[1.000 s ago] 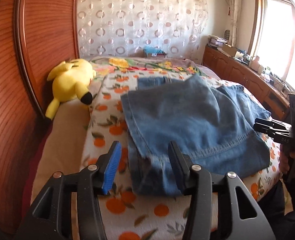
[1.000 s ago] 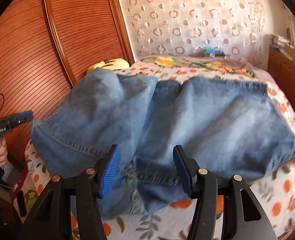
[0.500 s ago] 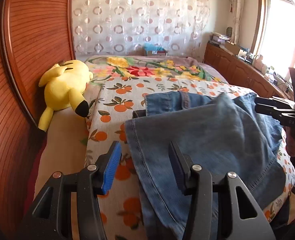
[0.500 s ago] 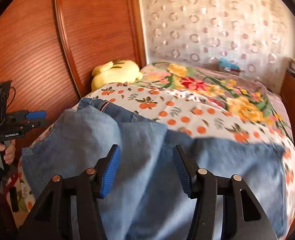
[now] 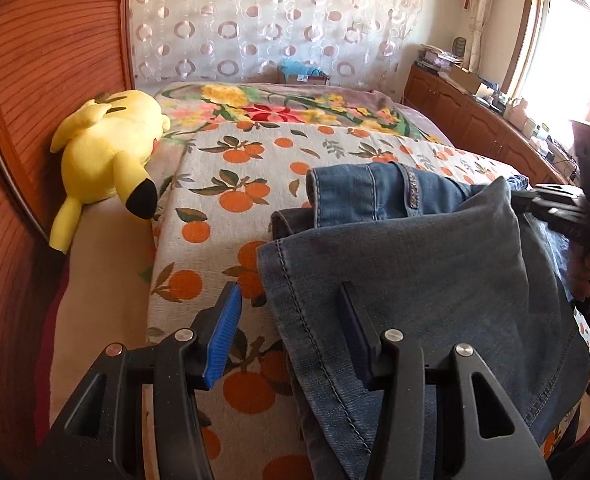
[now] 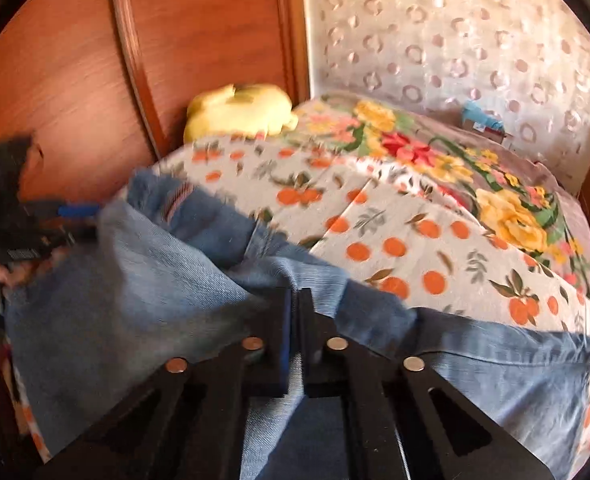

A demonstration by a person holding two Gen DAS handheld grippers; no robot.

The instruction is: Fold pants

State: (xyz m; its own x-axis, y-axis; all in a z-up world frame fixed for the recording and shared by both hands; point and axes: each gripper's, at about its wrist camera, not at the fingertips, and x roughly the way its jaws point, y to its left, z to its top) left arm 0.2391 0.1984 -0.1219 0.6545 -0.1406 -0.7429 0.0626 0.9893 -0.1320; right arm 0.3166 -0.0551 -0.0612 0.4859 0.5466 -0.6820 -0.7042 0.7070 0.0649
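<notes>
Right wrist view is showing the bed (image 6: pixel 435 248) under an orange-print cover, with the blue jeans (image 6: pixel 143 280) lying folded along its near edge. The right gripper (image 6: pixel 294 308) has just been closing, and its jaws are now pinching a fold of denim. The left gripper (image 5: pixel 291 320) is standing apart over the hem. A fold seems under way; next, the left needs to clamp its corner.

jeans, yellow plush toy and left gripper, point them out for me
jeans (image 5: pixel 415 272): left wrist view, on the folded upper layer of denim
yellow plush toy (image 5: pixel 103 152): left wrist view, on its body
left gripper (image 5: pixel 291 320): left wrist view, midway between its fingertips, jaws apart over the stitched hem
</notes>
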